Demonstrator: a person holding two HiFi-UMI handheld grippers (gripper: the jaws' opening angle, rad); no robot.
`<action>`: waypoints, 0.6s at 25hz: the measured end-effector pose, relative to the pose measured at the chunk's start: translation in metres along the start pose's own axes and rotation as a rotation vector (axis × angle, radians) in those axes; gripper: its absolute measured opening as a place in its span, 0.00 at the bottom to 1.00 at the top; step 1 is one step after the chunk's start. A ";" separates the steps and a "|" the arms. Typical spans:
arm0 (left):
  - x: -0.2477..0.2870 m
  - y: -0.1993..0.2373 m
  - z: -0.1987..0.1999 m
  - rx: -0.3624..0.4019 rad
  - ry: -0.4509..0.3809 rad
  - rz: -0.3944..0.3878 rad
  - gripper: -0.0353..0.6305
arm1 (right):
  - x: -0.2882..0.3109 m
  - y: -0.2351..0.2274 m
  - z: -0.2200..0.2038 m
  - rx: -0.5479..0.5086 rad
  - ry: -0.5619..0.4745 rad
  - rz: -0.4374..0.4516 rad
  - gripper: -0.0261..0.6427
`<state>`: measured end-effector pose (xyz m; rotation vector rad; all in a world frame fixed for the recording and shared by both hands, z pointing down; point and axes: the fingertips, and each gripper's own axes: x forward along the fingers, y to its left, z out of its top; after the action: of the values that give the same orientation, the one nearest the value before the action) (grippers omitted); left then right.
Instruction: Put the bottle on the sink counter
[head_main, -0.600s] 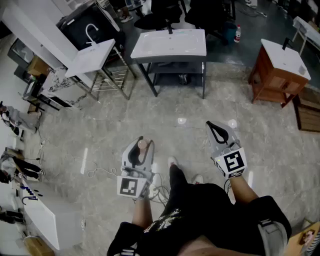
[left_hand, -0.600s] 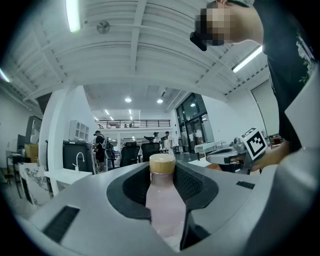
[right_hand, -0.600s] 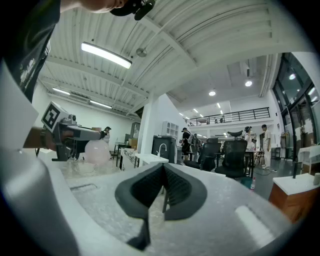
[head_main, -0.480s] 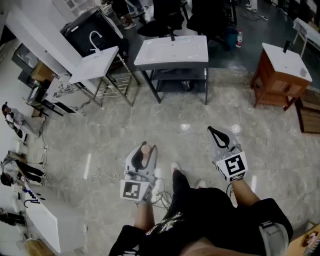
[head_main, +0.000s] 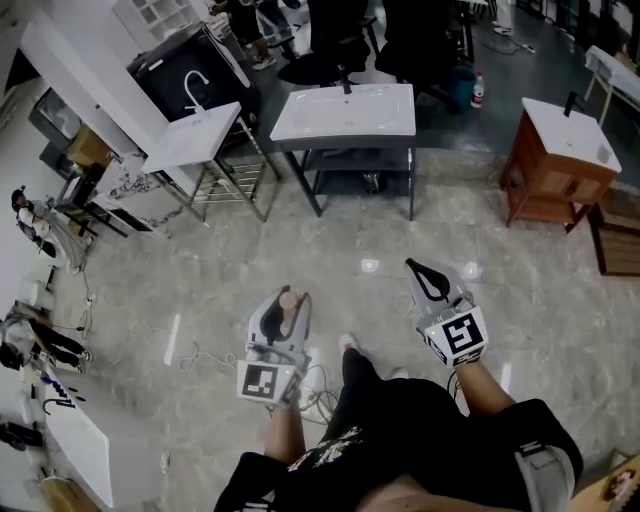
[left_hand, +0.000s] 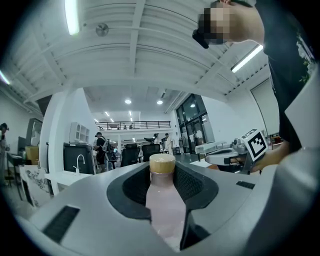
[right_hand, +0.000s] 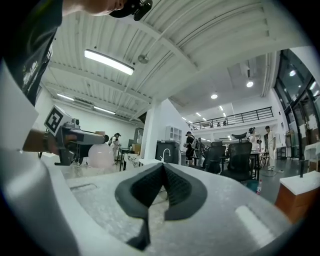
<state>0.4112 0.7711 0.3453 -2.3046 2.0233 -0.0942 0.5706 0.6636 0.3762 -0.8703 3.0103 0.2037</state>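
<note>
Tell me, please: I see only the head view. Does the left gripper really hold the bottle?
Observer: Yes. The left gripper view shows the left gripper clamped on the pink bottle, one jaw on each side.
Operator: Is its cap on?
Observer: Yes, a tan cap closes it.
Operator: And the right gripper?
Observer: The right gripper view shows its jaws together, with nothing between them.
</note>
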 end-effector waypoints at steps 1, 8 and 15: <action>-0.001 -0.001 0.000 -0.003 0.001 0.003 0.28 | -0.001 0.001 0.000 0.001 0.001 0.004 0.03; 0.003 0.004 -0.007 -0.030 -0.019 0.011 0.28 | 0.009 0.010 -0.005 -0.023 -0.001 0.034 0.03; 0.020 0.024 -0.012 -0.024 -0.013 0.026 0.28 | 0.034 0.011 -0.006 -0.044 0.009 0.084 0.03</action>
<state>0.3893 0.7483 0.3547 -2.2857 2.0592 -0.0536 0.5357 0.6541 0.3821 -0.7504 3.0649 0.2674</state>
